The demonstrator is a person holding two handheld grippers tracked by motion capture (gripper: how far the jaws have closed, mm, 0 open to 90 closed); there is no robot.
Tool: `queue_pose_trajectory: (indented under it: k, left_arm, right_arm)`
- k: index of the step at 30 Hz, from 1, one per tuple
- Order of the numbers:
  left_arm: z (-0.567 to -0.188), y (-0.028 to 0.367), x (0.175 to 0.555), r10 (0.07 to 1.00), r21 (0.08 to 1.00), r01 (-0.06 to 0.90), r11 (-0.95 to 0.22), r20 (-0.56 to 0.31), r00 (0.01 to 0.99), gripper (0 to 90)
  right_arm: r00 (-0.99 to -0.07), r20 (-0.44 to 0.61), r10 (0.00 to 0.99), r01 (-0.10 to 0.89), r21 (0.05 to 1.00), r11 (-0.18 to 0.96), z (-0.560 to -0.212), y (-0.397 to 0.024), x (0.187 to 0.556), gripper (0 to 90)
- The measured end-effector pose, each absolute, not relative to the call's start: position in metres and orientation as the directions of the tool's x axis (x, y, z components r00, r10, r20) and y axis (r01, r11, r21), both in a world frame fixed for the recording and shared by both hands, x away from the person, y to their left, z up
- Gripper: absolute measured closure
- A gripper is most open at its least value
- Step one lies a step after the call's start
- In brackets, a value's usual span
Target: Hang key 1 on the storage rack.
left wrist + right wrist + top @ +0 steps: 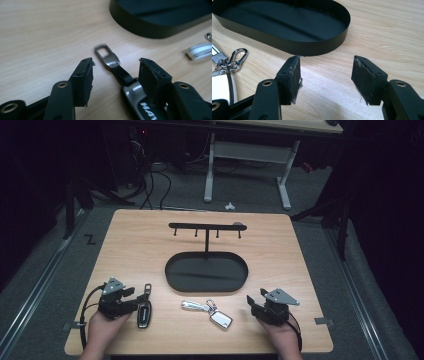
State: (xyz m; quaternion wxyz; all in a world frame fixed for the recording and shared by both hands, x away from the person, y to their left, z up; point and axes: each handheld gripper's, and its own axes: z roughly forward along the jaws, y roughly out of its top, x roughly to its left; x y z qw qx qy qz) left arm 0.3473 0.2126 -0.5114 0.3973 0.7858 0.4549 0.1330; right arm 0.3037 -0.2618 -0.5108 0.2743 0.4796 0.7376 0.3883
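Near the bench's front edge, toward its left corner, our left gripper (131,296) straddles the black car key (144,312), jaws parted, pads not yet pressing. We should centre on its strap just behind the metal loop (104,51), then squeeze squarely. Our right gripper (253,303) waits released near the front right. Beyond sits the oval tray (172,280) and its hook rack (206,226).

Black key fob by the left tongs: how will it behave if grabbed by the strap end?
The black key fob likely hangs floppy: its strap looks like soft leather. The metal loop is glossy, so it may slip on the pads. The body lies flat, so it should slide rather than roll.
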Motion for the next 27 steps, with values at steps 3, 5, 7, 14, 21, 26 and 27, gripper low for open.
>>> queue_pose_trajectory:
  k: [3,5,7,14,21,26,27]
  left_arm:
    - [-0.513,0.203,0.346,0.822,0.734,0.618,-0.281,-0.148,0.55,49.4]
    - [-0.515,0.198,0.347,0.822,0.715,0.633,-0.298,-0.145,0.55,51.1]
    - [-0.518,0.194,0.348,0.818,0.693,0.652,-0.306,-0.158,0.553,53.6]
    - [-0.516,0.186,0.342,0.801,0.68,0.651,-0.338,-0.156,0.578,67.1]
    - [-0.514,0.164,0.335,0.761,0.662,0.61,-0.436,-0.09,0.642,80.0]
    - [-0.512,0.145,0.329,0.721,0.656,0.572,-0.493,-0.06,0.69,80.7]
    - [-0.512,0.143,0.328,0.715,0.655,0.566,-0.5,-0.056,0.697,80.8]
  right_arm:
    - [-0.393,-0.031,0.919,0.495,0.835,0.24,-0.511,-0.261,0.304,40.9]
    - [-0.395,-0.031,0.918,0.496,0.834,0.242,-0.511,-0.26,0.304,41.0]
    - [-0.396,-0.032,0.918,0.497,0.833,0.244,-0.511,-0.26,0.305,41.1]
    - [-0.398,-0.032,0.917,0.497,0.833,0.244,-0.512,-0.26,0.304,41.6]
    - [-0.402,-0.028,0.915,0.499,0.832,0.244,-0.512,-0.26,0.304,42.1]
    - [-0.4,-0.022,0.916,0.501,0.832,0.239,-0.512,-0.26,0.304,42.2]
    - [-0.402,-0.024,0.915,0.5,0.832,0.241,-0.512,-0.259,0.305,42.2]
